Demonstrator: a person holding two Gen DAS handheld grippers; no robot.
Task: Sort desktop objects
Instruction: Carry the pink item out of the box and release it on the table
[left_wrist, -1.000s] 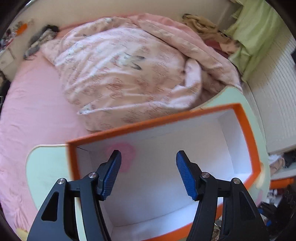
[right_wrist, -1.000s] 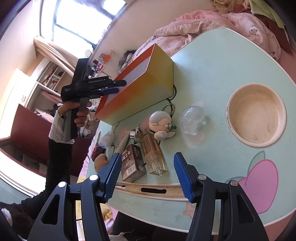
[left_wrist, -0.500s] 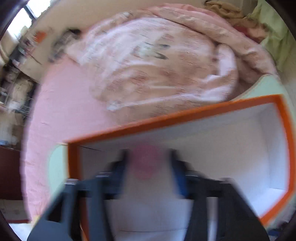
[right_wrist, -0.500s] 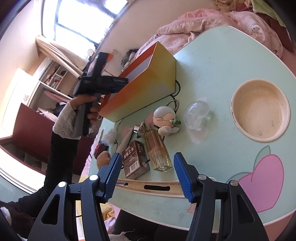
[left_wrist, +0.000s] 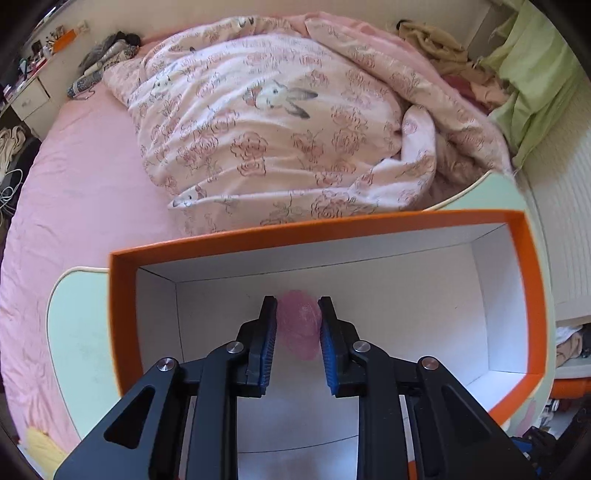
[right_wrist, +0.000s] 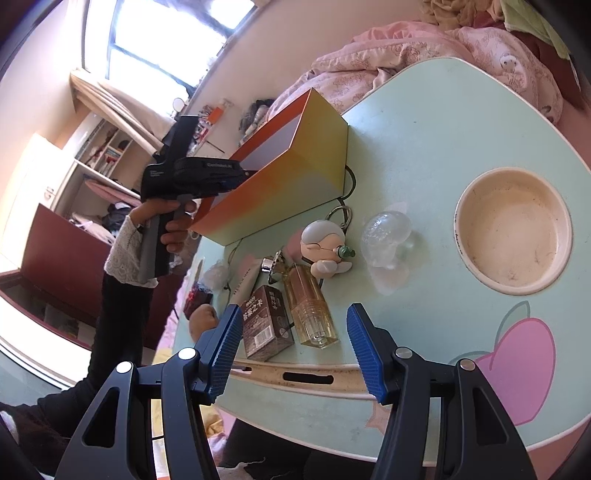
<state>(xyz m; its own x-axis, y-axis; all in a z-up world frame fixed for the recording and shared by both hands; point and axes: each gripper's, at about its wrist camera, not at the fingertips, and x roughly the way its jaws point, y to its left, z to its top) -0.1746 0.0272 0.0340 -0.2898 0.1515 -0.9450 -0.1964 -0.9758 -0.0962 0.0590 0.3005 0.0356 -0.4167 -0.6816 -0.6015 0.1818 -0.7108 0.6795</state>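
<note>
Bed: pink sheet and a rumpled rabbit-print quilt fill the room beyond the counter; a bright window and open shelves stand on the far side.

Counter: pale green, with a sunken round well and a pink apple print. Near its front edge lie the unsorted items: a clear ball, a grey-haired figurine, a glass bottle and a brown carton, close together.

Box: orange rim, white inside, open-topped, on the counter's far side.

Left tool: a second ago its jaws stood wide over the box with a pink ball lying loose on the floor of the box; now they have clenched on that ball, inside the box. Judged from this, the ball is being taken up again or shifted, not dropped, so this item's sorting is unfinished.

Right tool: unchanged, half open and empty, above the carton and bottle; probably waiting its turn.
</note>
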